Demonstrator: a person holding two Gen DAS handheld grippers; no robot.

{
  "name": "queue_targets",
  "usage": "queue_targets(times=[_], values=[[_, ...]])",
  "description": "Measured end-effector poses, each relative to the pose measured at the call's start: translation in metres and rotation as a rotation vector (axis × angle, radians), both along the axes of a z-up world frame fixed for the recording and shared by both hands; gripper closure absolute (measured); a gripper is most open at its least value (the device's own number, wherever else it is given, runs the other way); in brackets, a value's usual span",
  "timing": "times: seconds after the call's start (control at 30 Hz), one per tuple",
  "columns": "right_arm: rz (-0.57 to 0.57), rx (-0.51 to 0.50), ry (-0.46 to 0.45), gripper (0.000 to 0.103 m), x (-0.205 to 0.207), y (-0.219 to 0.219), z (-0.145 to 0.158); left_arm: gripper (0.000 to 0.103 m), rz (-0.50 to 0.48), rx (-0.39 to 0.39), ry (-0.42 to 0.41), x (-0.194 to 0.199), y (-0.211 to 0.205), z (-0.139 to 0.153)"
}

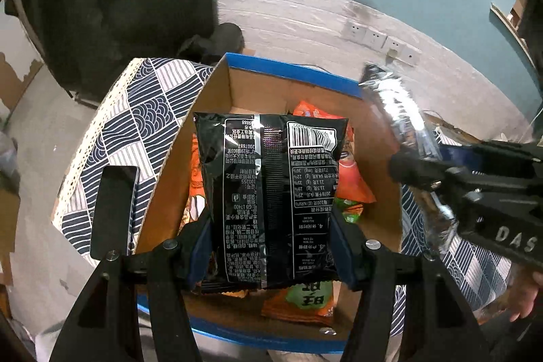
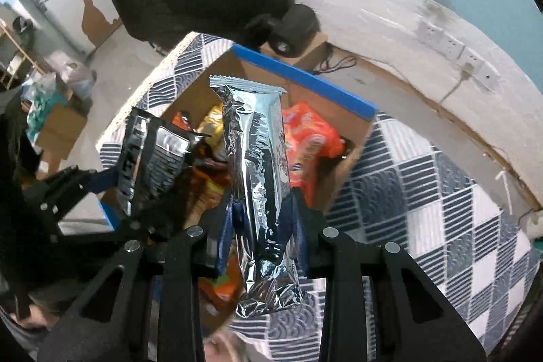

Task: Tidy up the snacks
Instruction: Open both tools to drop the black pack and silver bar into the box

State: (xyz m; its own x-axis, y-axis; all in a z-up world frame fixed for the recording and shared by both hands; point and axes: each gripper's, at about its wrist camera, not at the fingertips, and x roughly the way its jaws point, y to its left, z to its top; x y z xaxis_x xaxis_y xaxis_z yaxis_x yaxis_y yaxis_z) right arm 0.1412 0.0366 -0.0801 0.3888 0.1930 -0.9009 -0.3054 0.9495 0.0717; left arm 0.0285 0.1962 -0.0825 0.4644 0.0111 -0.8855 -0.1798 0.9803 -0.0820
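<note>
Left tongs [image 1: 271, 246] pinch black snack bag [image 1: 271, 192] above cardboard box [image 1: 295, 80]. Right tongs [image 2: 261, 223] pinch silver wrapper [image 2: 258, 172], long axis pointing away along the fingers.

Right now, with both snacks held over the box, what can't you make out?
- Left wrist view: the black printed snack bag in the left hand-held gripper hides much of the blue-edged cardboard box's contents.
- Right wrist view: the long silver foil packet in the right hand-held gripper covers the box's middle.
- Silver packet's printed front: facing away in both views.
</note>
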Motion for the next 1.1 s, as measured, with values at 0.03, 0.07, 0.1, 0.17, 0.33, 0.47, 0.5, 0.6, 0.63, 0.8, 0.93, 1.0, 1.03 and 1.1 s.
queue_targets(times=[0.03,0.07,0.1,0.17,0.33,0.47,0.5,0.6,0.63,0.8,0.93,1.0,1.03,1.1], values=[[0.003,-0.001,0.002,0.073,0.001,0.003,-0.001,0.041,0.007,0.001,0.002,0.001,0.002,-0.001],[0.005,0.002,0.004,0.073,0.003,0.008,-0.003,0.041,0.009,-0.005,0.001,0.001,0.004,-0.001],[0.007,0.006,0.003,0.073,0.004,0.009,-0.003,0.041,0.009,-0.006,0.003,0.002,0.004,-0.001],[0.006,0.011,0.004,0.061,0.006,0.013,-0.003,0.040,0.021,0.002,0.002,0.003,0.007,0.000],[0.009,-0.033,-0.038,0.051,0.004,0.018,0.002,0.033,0.022,0.093,-0.002,0.001,0.007,0.004],[0.007,-0.049,-0.054,0.049,-0.003,0.013,0.007,0.028,-0.005,0.121,-0.023,-0.006,0.003,0.013],[0.008,-0.057,-0.061,0.048,-0.006,0.011,0.009,0.028,-0.009,0.126,-0.028,-0.008,0.001,0.016],[0.007,-0.080,-0.093,0.040,-0.016,0.003,0.020,0.026,-0.018,0.111,-0.044,-0.015,0.000,0.023],[0.006,-0.085,-0.103,0.038,-0.019,0.000,0.024,0.025,-0.019,0.106,-0.045,-0.017,-0.001,0.025],[-0.009,-0.093,-0.156,0.036,-0.038,-0.015,0.048,0.025,-0.032,0.089,-0.063,-0.027,-0.006,0.035],[-0.003,-0.097,-0.198,0.031,-0.056,-0.023,0.064,0.022,-0.056,0.094,-0.092,-0.034,-0.017,0.047],[0.001,-0.104,-0.219,0.030,-0.067,-0.026,0.070,0.021,-0.072,0.096,-0.106,-0.037,-0.025,0.053],[-0.001,-0.105,-0.227,0.030,-0.072,-0.028,0.072,0.021,-0.083,0.093,-0.116,-0.039,-0.029,0.057],[-0.007,-0.098,-0.237,0.030,-0.081,-0.033,0.076,0.021,-0.098,0.087,-0.133,-0.043,-0.035,0.062]])
